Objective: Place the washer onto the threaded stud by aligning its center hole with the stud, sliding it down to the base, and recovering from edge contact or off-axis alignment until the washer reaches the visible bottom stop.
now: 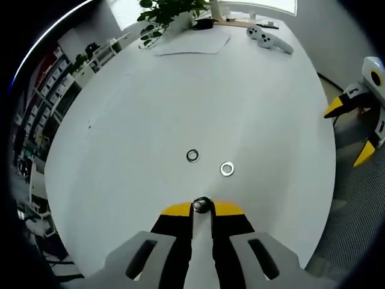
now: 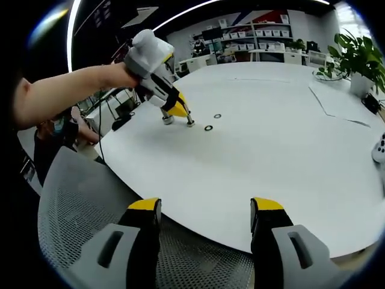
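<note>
Two flat metal washers (image 1: 192,156) (image 1: 227,169) lie side by side on the white table (image 1: 252,102), just ahead of my left gripper (image 1: 201,211). Its yellow-tipped jaws are shut on a small dark round metal piece, the stud (image 1: 201,206), held at their tips. In the right gripper view the left gripper (image 2: 178,114) points down at the table with the thin stud (image 2: 190,122) reaching the surface, and the washers (image 2: 217,115) (image 2: 208,127) lie just right of it. My right gripper (image 2: 206,208) is open and holds nothing, back over the table's near edge.
A grey mesh chair (image 2: 78,198) sits below the right gripper. A potted plant (image 1: 165,15), sheets of paper (image 1: 192,43) and a white controller (image 1: 269,39) lie at the far end of the table. The right gripper (image 1: 350,131) hangs off the table's side.
</note>
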`<action>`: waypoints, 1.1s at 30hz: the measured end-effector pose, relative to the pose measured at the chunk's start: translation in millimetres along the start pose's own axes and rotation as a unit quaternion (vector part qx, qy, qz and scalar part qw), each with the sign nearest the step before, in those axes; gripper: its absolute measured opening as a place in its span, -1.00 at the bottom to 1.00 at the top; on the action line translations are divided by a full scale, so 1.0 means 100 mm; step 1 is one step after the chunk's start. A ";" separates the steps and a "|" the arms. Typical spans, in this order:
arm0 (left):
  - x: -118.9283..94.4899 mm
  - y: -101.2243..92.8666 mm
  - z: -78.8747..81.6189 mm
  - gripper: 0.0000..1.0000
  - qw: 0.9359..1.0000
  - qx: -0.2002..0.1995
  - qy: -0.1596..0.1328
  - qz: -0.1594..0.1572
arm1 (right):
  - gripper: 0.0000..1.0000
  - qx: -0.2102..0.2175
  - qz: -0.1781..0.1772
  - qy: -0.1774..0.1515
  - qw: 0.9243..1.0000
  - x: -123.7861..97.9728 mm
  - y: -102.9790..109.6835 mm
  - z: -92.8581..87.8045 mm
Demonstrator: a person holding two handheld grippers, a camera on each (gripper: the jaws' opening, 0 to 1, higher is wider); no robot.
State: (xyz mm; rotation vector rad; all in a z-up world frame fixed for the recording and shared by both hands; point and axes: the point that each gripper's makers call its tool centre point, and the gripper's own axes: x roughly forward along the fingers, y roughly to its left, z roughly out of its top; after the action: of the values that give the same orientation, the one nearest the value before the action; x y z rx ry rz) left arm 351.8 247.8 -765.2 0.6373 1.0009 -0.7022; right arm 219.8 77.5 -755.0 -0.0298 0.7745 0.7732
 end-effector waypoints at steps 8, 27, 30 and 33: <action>0.15 -0.02 -0.05 -0.84 1.000 0.005 0.014 -0.006 | 0.25 -0.001 0.001 0.000 1.000 0.00 0.00 0.00; 0.00 -0.12 -0.11 -0.64 0.999 0.022 -0.004 -0.026 | 0.25 0.001 -0.010 0.001 1.000 0.00 -0.03 0.00; -0.12 -0.10 -0.10 -0.63 1.000 0.020 -0.014 -0.014 | 0.25 0.002 -0.012 0.001 1.000 0.00 -0.04 0.00; -0.25 -0.08 -0.10 -0.63 1.000 0.008 -0.029 -0.006 | 0.25 0.003 -0.014 0.001 1.000 -0.01 -0.05 0.00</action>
State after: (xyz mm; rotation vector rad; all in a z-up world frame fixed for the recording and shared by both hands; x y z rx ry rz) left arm 331.9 255.9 -747.7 0.6216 0.9471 -0.7346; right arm 222.5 74.0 -755.8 -0.0367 0.7756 0.7439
